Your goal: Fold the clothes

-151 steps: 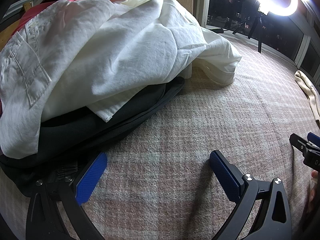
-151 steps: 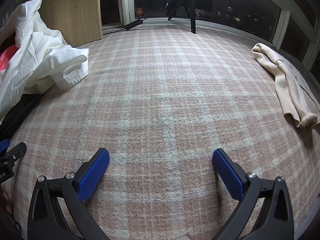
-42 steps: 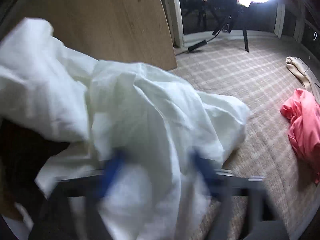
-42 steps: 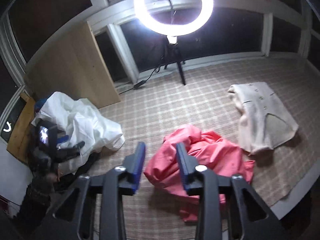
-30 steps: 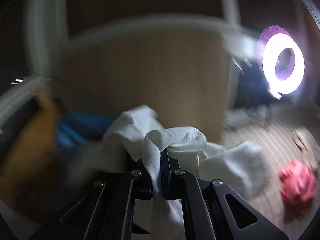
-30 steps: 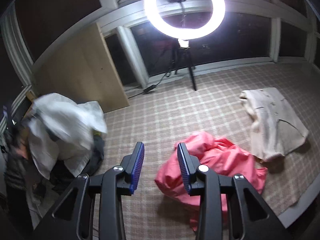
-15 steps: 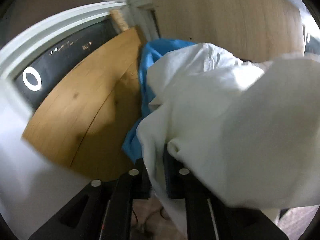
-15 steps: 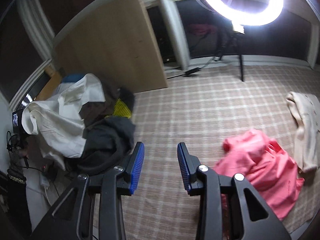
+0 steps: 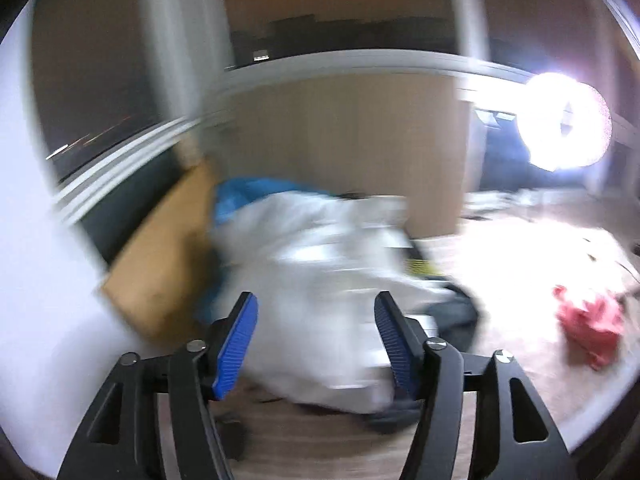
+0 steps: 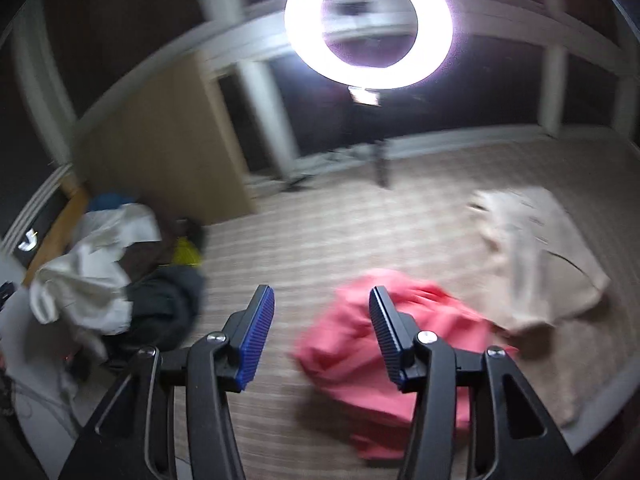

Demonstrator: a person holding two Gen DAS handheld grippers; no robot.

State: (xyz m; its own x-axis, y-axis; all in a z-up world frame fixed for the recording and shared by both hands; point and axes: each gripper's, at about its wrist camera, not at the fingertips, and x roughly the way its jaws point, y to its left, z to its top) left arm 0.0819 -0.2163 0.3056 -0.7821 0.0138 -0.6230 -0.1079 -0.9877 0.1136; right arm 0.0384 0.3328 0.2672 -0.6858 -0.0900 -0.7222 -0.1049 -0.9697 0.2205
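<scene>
A white garment (image 9: 320, 276) lies crumpled on a pile of dark clothes (image 9: 456, 312) at the left of the plaid mat; it also shows in the right wrist view (image 10: 92, 280). My left gripper (image 9: 316, 336) is open and empty, held above it. A pink garment (image 10: 384, 344) lies bunched on the mat, seen small in the left wrist view (image 9: 588, 320). My right gripper (image 10: 322, 320) is open and empty, held above the pink garment's left edge. Both views are motion-blurred.
A beige cardigan (image 10: 536, 260) lies at the right of the mat. A lit ring light (image 10: 368, 24) on a tripod stands at the back. A wooden panel (image 10: 160, 152) leans behind the clothes pile, with blue cloth (image 9: 244, 196) and a yellow item (image 10: 186, 256).
My left gripper has let go of the white garment and opened; the garment has dropped onto the dark pile. My right gripper has opened wider and swung back toward the pink garment.
</scene>
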